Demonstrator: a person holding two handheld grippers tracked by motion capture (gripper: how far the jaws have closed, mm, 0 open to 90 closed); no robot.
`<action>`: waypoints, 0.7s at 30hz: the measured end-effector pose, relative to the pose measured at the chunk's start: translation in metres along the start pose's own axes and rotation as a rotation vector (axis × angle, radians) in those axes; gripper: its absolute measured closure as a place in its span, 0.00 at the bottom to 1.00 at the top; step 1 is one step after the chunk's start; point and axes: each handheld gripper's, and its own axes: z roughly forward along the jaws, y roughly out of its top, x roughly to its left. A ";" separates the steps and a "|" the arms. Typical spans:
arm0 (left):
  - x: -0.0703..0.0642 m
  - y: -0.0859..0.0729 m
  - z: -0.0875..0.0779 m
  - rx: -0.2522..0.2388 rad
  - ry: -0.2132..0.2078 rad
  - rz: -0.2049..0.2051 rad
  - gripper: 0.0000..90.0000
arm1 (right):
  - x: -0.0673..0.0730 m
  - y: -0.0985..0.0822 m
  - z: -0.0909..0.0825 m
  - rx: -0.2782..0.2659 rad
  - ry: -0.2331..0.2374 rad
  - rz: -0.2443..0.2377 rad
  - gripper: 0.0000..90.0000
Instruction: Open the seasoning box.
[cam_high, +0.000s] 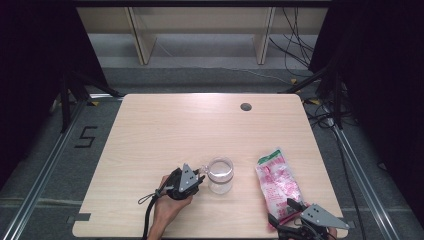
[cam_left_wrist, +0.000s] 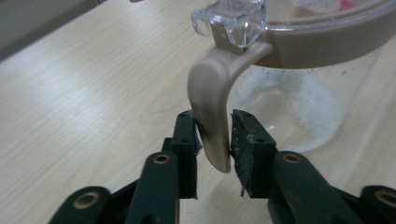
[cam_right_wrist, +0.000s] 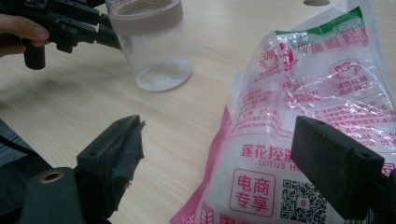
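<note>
Bench (cam_high: 165, 130): pale wood, dark surround | Jar (cam_high: 220, 175): clear, tan-collared, near front centre, white grains inside | Left claw (cam_left_wrist: 214, 135): narrow, jaws flanking jar handle (cam_left_wrist: 210, 102) (left pad looks barely off it) | Right claw (cam_right_wrist: 219, 154): wide, over pink-printed bag (cam_right_wrist: 303, 140) | Step: probably steadying jar | Next: grip bag, lift to pour.

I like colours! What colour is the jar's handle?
Beige, the handle shows best in the left gripper view.
</note>
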 end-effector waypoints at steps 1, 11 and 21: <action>0.000 0.000 -0.002 -0.009 0.003 -0.010 0.72 | 0.000 0.000 0.000 -0.002 0.002 -0.005 0.20; 0.011 0.000 -0.025 -0.056 -0.045 -0.156 0.36 | -0.001 0.001 0.003 -0.007 0.003 -0.037 0.20; 0.018 0.014 -0.038 -0.105 -0.066 -0.195 0.32 | -0.001 0.000 0.003 -0.019 0.011 -0.025 0.17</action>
